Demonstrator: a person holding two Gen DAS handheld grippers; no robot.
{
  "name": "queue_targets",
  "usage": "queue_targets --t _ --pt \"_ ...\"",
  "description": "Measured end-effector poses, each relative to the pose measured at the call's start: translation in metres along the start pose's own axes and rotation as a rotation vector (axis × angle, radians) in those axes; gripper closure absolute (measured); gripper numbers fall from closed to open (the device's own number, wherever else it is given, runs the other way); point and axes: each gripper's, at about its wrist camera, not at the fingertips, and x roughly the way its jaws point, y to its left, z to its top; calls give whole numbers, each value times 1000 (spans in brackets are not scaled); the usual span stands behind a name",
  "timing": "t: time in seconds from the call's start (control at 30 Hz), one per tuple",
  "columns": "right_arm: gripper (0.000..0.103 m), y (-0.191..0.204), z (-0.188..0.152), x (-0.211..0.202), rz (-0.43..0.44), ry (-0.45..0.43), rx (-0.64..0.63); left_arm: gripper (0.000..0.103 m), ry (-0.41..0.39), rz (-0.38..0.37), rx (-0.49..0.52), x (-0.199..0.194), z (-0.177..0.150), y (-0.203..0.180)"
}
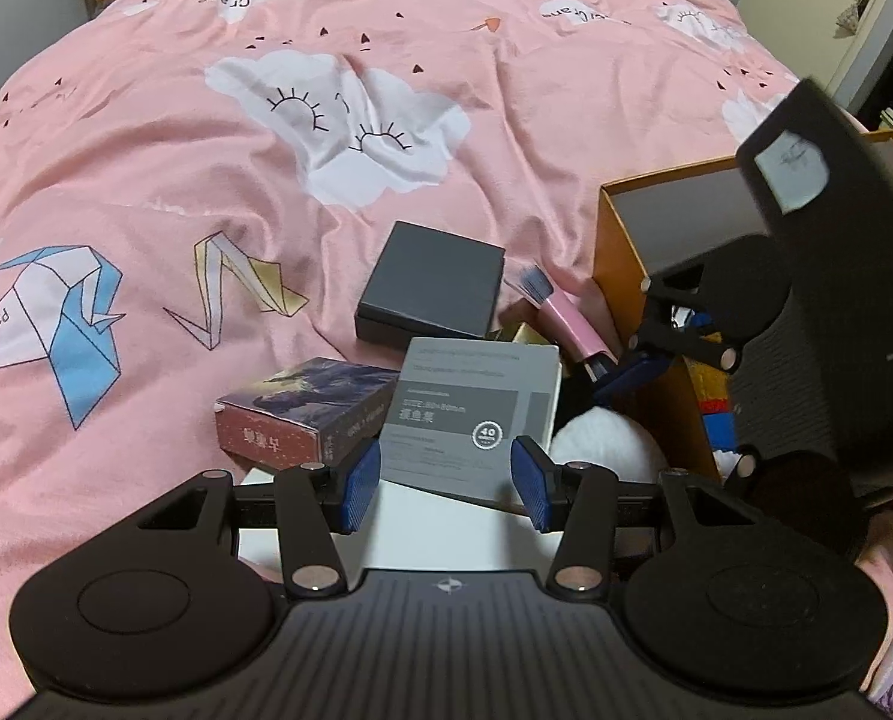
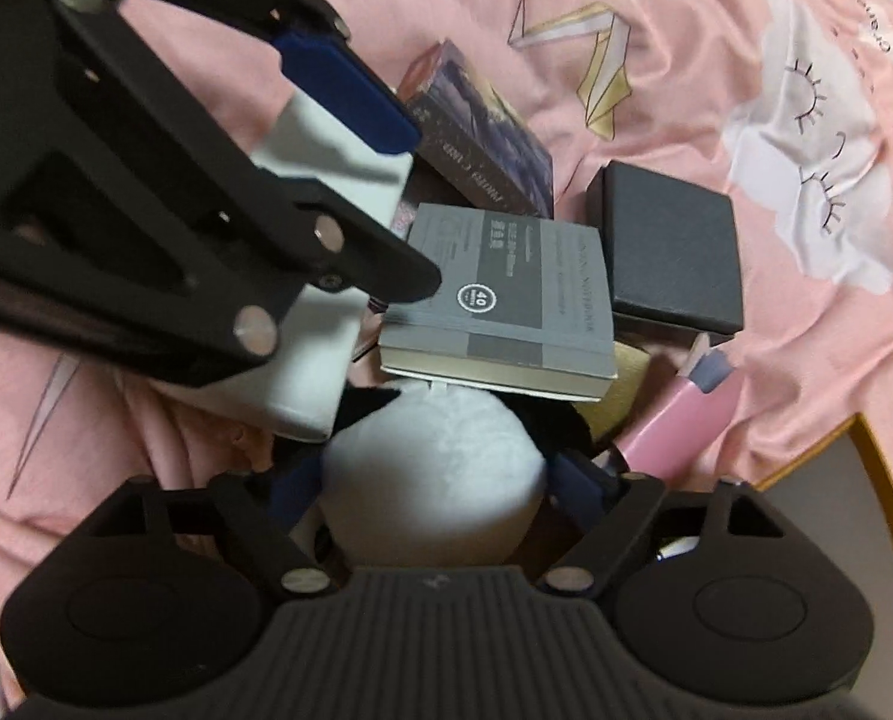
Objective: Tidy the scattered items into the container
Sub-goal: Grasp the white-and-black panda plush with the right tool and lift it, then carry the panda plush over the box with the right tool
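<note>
The left gripper [image 1: 446, 483] hangs over a white box [image 1: 440, 531], blue ribbed pads partly apart either side of it, not visibly pressing; the grey notepad [image 1: 476, 414] lies just beyond its tips. In the right wrist view the right gripper [image 2: 431, 483] stands with jaws wide, straddling a fluffy white plush ball [image 2: 434, 468]; whether the pads touch the fur, I cannot tell. No earlier picture shows how they got there, so only the wide stance counts.

The pile sits on a soft, wrinkled pink bedsheet [image 1: 206, 192] printed with clouds and paper cranes. The notepad is a flat, matte block with pale page edges, leaning across the plush ball. Beside it lie a glossy card box [image 1: 302, 414] with a purple picture, a matte black square box [image 1: 434, 288] and a smooth pink brush [image 1: 560, 312] with bluish bristles. The container, an orange cardboard box [image 1: 620, 252] with a dark inside, stands at the right, just beside the pile.
</note>
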Motion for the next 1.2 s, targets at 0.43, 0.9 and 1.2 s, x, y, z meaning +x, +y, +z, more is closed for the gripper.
queue_targets --t 0.43,0.9,1.2 --pt "41 3 -32 -51 -76 -182 143 47 -56 4 18 -16 -3 -5" --pt "41 -19 -101 -161 -228 -537 543 47 -94 -156 279 -41 -15 -52" --pt "41 -26 -163 -161 -265 -482 754 56 4 -167 790 -15 -51 -94"
